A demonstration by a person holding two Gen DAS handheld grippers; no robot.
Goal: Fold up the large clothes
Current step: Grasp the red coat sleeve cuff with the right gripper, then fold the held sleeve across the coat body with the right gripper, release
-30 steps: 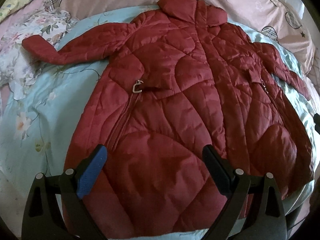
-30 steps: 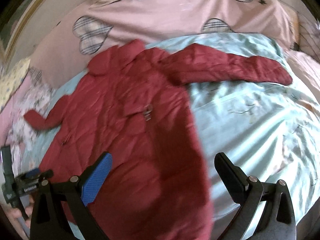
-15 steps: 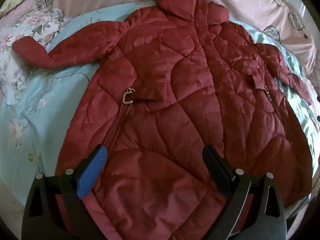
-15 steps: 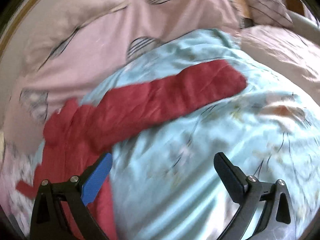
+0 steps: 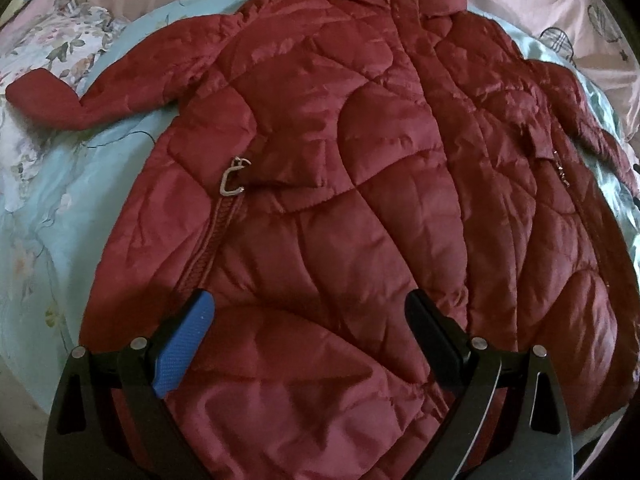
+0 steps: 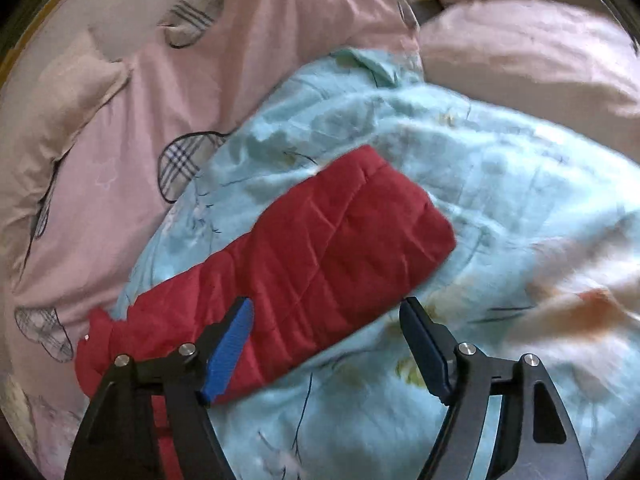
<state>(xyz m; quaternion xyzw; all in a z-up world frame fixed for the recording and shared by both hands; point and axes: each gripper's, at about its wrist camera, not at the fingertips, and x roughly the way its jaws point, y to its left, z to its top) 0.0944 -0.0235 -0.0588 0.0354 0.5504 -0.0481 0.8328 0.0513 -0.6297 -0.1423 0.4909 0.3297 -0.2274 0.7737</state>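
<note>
A dark red quilted coat (image 5: 340, 184) lies spread flat, front up, on a light blue floral sheet (image 5: 44, 208), collar at the far end. A metal zip pull (image 5: 233, 179) lies on its left pocket. Its left sleeve (image 5: 100, 92) stretches out to the left. My left gripper (image 5: 308, 340) is open and empty, just above the coat's lower part. In the right wrist view the coat's other sleeve (image 6: 320, 256) lies out on the sheet (image 6: 500, 208), cuff at the upper right. My right gripper (image 6: 326, 340) is open and empty, close over that sleeve near its cuff.
Pink bedding with plaid heart patches (image 6: 132, 92) lies beyond the sheet. A pale pink pillow (image 6: 532, 64) sits at the far right. A floral white cloth (image 5: 60, 40) lies at the far left by the left cuff.
The left gripper has moved closer over the coat's lower part. The right gripper has swung right, off the coat's body, and down close to the right sleeve's cuff end.
</note>
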